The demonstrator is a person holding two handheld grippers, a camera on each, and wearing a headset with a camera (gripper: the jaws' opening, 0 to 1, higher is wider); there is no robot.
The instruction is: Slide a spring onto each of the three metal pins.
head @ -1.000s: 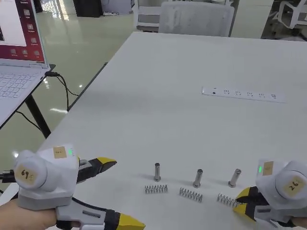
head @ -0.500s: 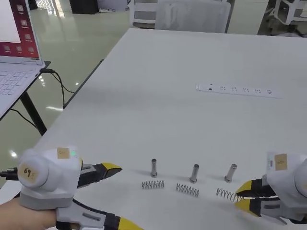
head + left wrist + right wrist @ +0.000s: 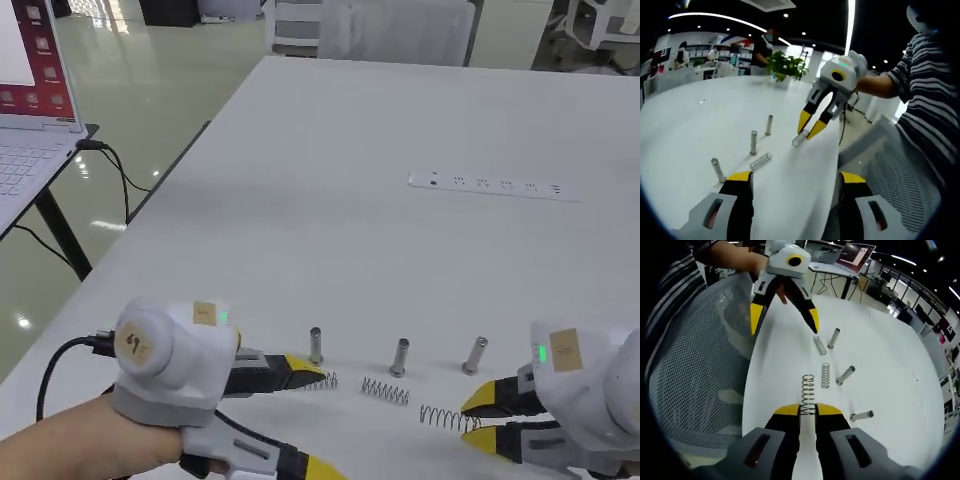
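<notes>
Three short metal pins stand in a row on the white table: left (image 3: 316, 345), middle (image 3: 399, 357), right (image 3: 475, 355). A spring (image 3: 385, 391) lies in front of the middle pin. Another spring (image 3: 328, 380) lies by the left pin, right at the upper fingertip of my left gripper (image 3: 320, 422), which is open and holds nothing. My right gripper (image 3: 480, 418) is shut on one end of the third spring (image 3: 440, 417). In the right gripper view that spring (image 3: 808, 390) sticks forward from the closed jaws (image 3: 808, 412). The left gripper view has the right gripper (image 3: 811, 131) pinching the spring (image 3: 800, 138).
A white power strip (image 3: 495, 186) lies further back on the table. An open laptop (image 3: 30, 90) sits on a stand to the left, with a cable hanging down. A grey chair (image 3: 395, 30) stands at the table's far end. The near table edge is close below the grippers.
My left gripper has moved right, its upper tip now by the left spring. My right gripper has closed on the right spring and pulled it slightly left and nearer.
</notes>
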